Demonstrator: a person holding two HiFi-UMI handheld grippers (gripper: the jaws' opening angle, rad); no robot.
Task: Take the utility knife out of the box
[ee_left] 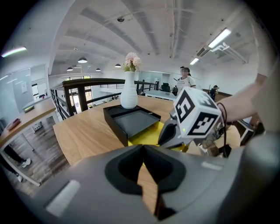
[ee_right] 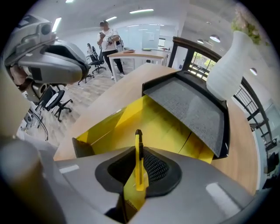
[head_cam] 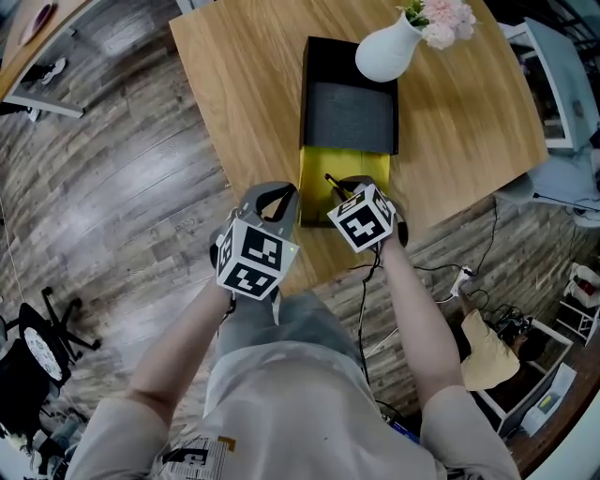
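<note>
Wooden table (head_cam: 244, 84) over grey plank flooring, open-plan office beyond. On table: black box (head_cam: 349, 112) with dark grey insert slid to far end, yellow inner tray (ee_right: 170, 131) exposed at near end. White vase (head_cam: 386, 52) with pink flowers (head_cam: 442, 19) at far right corner of box. Right gripper (ee_right: 138, 151) angled steeply down over yellow tray, jaws clenched on yellow utility knife (ee_right: 138, 175). Knife held on edge between pads, black tip projecting past jaws toward tray; contact with tray floor not determinable. Left gripper (ee_left: 144, 148) just left of box at near table edge, close beside right gripper, jaws closed tip to tip with nothing between, bare wood visible behind tips.
</note>
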